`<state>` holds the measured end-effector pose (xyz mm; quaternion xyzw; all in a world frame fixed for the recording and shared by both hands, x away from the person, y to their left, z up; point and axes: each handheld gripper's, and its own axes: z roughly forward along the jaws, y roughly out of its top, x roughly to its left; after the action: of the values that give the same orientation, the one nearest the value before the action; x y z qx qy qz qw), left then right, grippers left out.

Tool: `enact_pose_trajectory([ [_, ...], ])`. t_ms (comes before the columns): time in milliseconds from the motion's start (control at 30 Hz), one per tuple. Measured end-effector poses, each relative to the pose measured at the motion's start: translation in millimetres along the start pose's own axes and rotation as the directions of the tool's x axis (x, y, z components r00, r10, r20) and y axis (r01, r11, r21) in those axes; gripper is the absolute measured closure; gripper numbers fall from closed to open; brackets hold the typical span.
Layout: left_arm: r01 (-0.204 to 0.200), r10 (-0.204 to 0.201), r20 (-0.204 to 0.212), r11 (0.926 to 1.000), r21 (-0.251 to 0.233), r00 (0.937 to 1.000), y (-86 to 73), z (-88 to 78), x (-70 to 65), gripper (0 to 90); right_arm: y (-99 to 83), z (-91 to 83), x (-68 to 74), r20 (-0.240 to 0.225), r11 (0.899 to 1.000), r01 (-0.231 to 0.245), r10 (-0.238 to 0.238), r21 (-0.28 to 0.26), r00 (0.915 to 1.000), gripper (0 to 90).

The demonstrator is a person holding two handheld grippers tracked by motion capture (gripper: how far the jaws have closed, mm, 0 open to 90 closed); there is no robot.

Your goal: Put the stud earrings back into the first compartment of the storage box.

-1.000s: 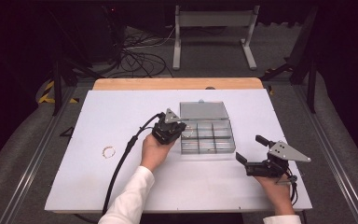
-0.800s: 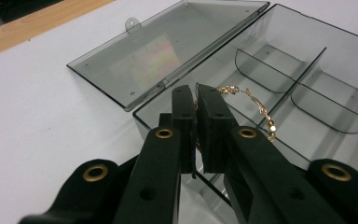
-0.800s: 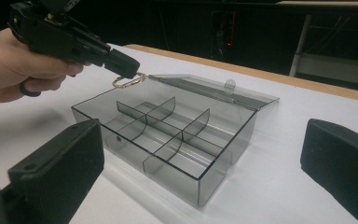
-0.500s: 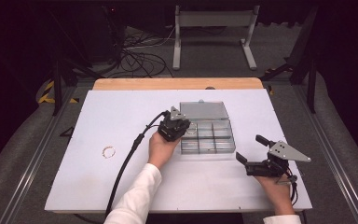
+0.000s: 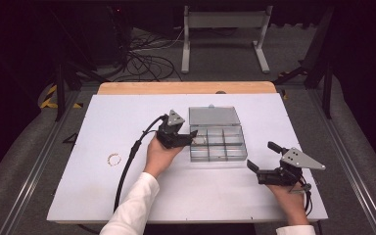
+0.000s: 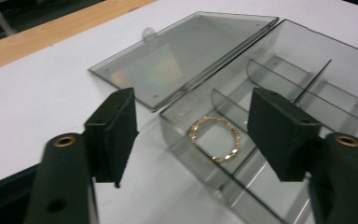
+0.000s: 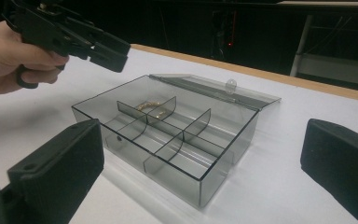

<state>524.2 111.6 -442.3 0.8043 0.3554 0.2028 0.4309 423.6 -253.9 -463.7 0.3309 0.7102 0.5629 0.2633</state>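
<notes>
A clear grey compartment box (image 5: 219, 143) lies on the white table with its lid (image 5: 213, 116) folded back flat. In the box's far-left compartment lies a gold bracelet (image 6: 214, 139), also visible from the other side (image 7: 150, 106). My left gripper (image 5: 190, 138) hovers at the box's left end, its jaws open and empty, framing the bracelet (image 6: 191, 102). My right gripper (image 5: 263, 157) rests low on the table to the right of the box, open and empty, facing the box (image 7: 205, 144). The left gripper (image 7: 88, 42) hangs above the box's far corner.
A second small ring-shaped bracelet (image 5: 113, 159) lies on the white table (image 5: 127, 205) to the left of the left arm. The left gripper's black cable (image 5: 127, 166) trails towards the front edge. A wooden strip (image 5: 142, 88) borders the table's far side.
The left gripper edged towards the box and then drew back slightly to the left. The right gripper has stayed still.
</notes>
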Motion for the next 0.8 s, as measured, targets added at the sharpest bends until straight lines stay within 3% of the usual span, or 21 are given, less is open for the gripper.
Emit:
enact_pose_trajectory([
  [300, -0.005, 0.005, -0.053, 0.9999, -0.013, 0.9986, -9.4, -28.9, 12.0, 17.2, -0.7, 0.4, -0.6, -0.012, 1.000, -0.019, 0.019, -0.008, 0.9998, 0.0],
  [800, 0.009, -0.012, -0.088, 0.9993, -0.036, 0.9960, -27.7, -65.1, 31.4, 12.6, -1.4, 2.4, 1.0, -0.006, 1.000, -0.003, 0.003, 0.005, 1.0000, 0.0],
])
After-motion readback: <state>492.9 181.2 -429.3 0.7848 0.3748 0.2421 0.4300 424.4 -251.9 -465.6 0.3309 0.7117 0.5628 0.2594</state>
